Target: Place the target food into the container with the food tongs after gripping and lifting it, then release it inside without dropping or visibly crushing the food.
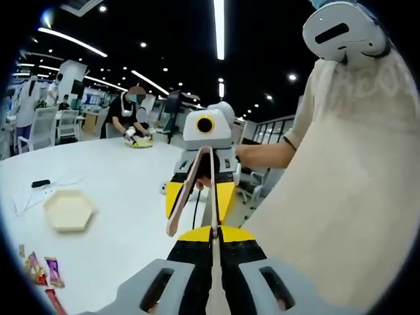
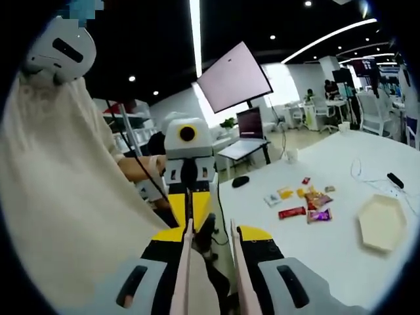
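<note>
Hexagonal cream container (image 1: 67, 210) (matte, shallow) on glossy white table (image 1: 118, 190), beside shiny snack packets (image 1: 46, 272).

Snack packets (image 1: 41, 272) edge-cropped, possibly candy.

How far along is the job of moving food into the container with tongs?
Done: nothing yet; the hexagonal container lies empty. In hand: the food tongs sit between the right gripper's jaws, well away from the food. Left: grip a snack packet on the table, lift it, and release it inside the container.
</note>
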